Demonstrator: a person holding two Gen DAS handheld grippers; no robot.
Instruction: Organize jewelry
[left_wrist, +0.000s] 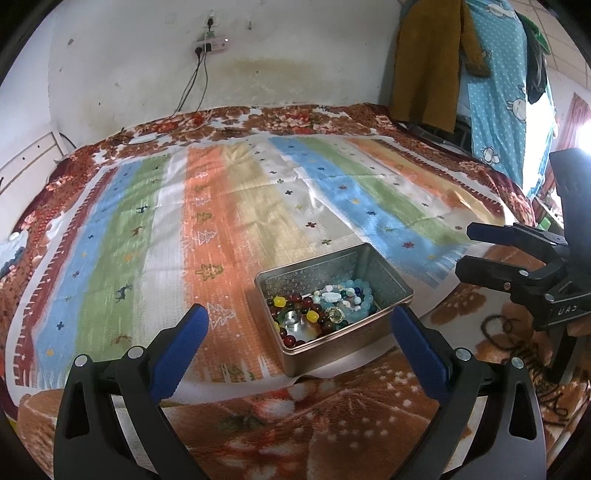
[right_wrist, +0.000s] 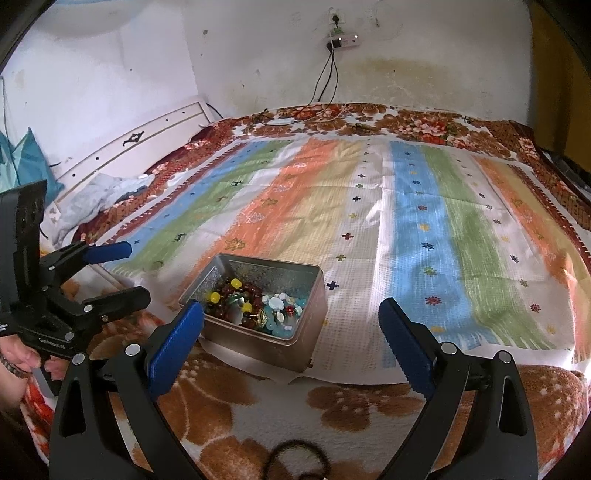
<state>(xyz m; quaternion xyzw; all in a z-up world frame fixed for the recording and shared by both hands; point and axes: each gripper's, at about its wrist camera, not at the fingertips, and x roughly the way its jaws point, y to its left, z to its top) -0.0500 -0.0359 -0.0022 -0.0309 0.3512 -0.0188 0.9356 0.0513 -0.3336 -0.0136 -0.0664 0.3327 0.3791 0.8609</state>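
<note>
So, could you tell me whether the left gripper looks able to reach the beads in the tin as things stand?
Probably yes. The left gripper is open and empty, the tin has no lid, and the beads lie exposed just ahead of it. The right gripper hangs off to the side, out of the way.

Left gripper (left_wrist: 300, 323) and right gripper (right_wrist: 291, 319), fingers apart.

One metal tin (left_wrist: 334, 325) of many mixed beads (left_wrist: 325, 308), too tangled to count; two tools, left (left_wrist: 301, 325) and right (right_wrist: 291, 319); one striped cloth (left_wrist: 240, 206).
</note>
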